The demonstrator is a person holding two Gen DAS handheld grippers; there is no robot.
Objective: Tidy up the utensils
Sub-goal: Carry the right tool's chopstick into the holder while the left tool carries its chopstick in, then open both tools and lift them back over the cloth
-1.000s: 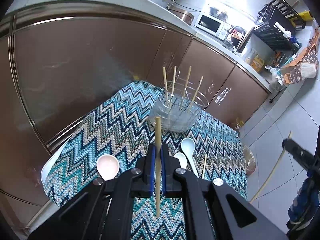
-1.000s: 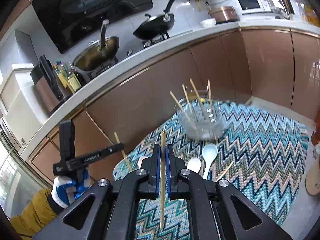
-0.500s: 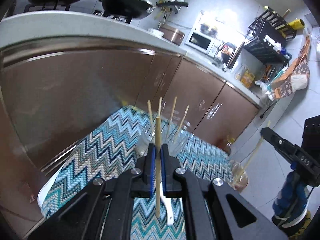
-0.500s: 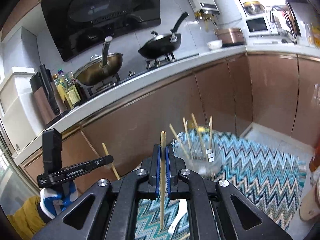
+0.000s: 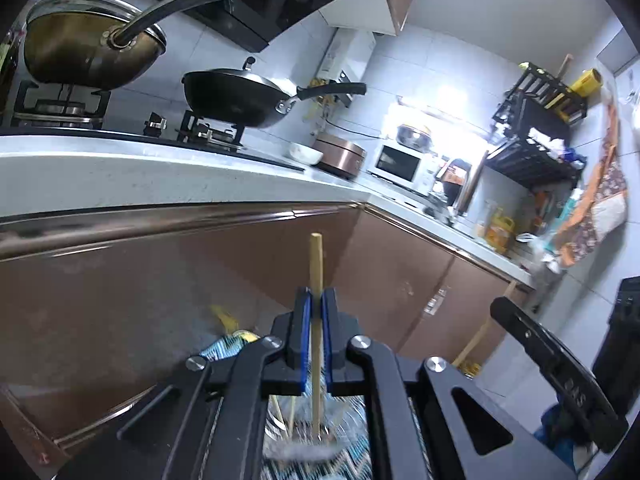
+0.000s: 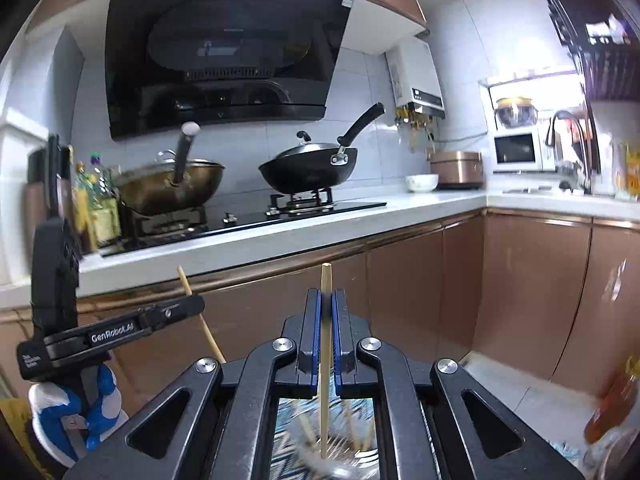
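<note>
Both chopsticks (image 5: 316, 280) (image 6: 326, 320) clamped upright, tips up.

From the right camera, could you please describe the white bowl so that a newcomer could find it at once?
Start at the black wok on the stove and follow the white counter rightward. The white bowl sits just left of the copper rice cooker. It is the only small, open, white dish there.

pale wooden chopstick (image 5: 316, 356) upright; second chopstick (image 6: 325, 354) upright, above blurred holder (image 6: 340, 456).
</note>
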